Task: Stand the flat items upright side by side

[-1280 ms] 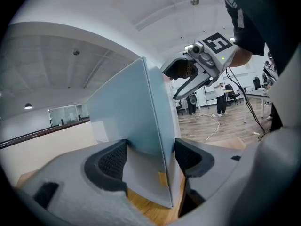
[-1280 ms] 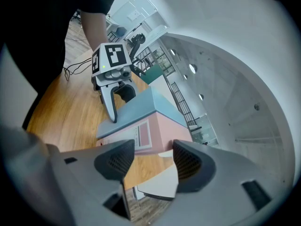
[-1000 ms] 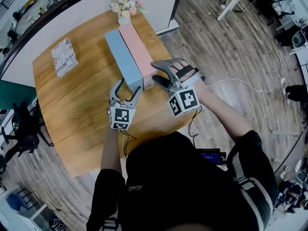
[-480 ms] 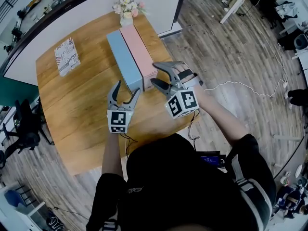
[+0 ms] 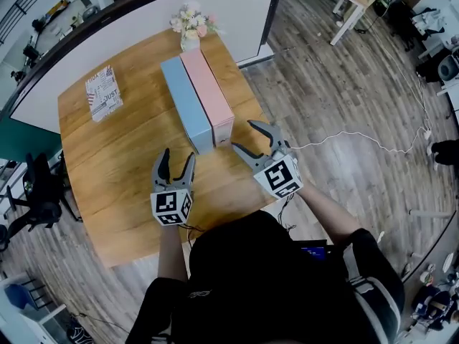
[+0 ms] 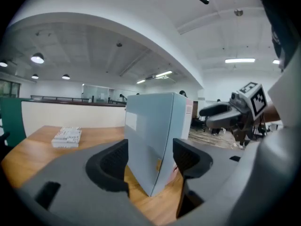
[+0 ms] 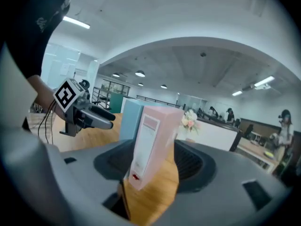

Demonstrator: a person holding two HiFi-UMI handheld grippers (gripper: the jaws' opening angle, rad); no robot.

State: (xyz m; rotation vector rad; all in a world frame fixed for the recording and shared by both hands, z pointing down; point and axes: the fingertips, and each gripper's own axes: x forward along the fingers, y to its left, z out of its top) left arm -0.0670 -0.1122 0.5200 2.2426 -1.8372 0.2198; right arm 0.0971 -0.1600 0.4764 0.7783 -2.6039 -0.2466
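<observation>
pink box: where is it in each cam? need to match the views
Head view: pink box stands on edge in the upper middle of the picture, the right one of the pair.
Left gripper view: only a thin sliver shows past the blue box's right edge.
Right gripper view: dead centre, near end facing the camera.
Shared landmark: the blue box standing against its side.

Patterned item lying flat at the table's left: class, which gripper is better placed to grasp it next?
Left, probably. The left gripper, jaws open and empty though just closing slightly, is nearer the patterned item; the right gripper, jaws just opening and empty, sits beyond the blue box.
</observation>
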